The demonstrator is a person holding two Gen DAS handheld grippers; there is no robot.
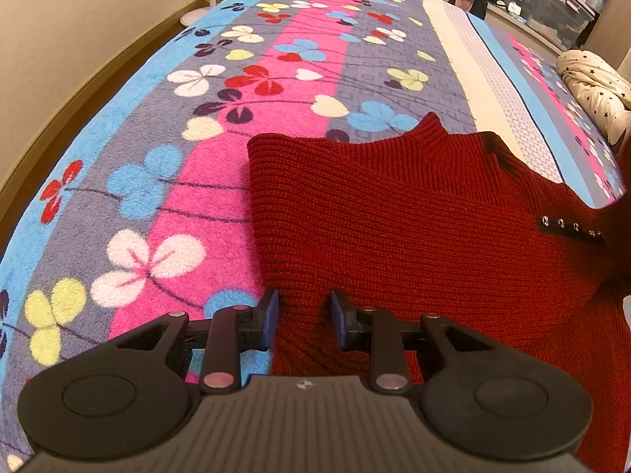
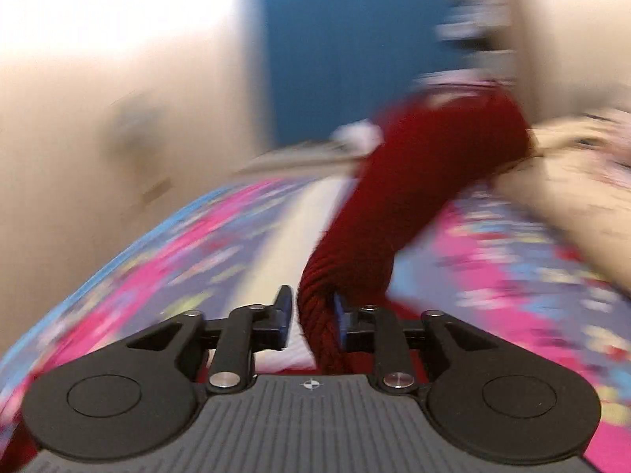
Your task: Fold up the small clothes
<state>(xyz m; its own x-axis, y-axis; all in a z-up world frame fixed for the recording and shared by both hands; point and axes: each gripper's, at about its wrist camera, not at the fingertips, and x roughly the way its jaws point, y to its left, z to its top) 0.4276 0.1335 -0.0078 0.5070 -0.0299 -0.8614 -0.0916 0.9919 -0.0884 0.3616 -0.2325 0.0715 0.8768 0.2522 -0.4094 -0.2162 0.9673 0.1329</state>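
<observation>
A dark red knitted sweater (image 1: 394, 216) lies flat on the flowered fleece blanket (image 1: 177, 177), collar toward the far side. My left gripper (image 1: 305, 311) points down at the sweater's near left edge. Its jaws stand apart with the knit showing in the gap, and no bunching. In the blurred right wrist view, a red sleeve (image 2: 414, 165) is stretched like a rope from the far right to my right gripper (image 2: 313, 311). The sleeve passes between the fingers and lies against the right pad. A thin gap shows at the left pad.
A cream cloth with dark stars (image 1: 591, 82) lies at the blanket's right edge, seen as a pale cloth (image 2: 552, 197) in the right wrist view. A wall runs along the left. Clutter and bins (image 1: 552, 0) stand beyond the far end, and a fan base (image 1: 195, 15) is on the floor.
</observation>
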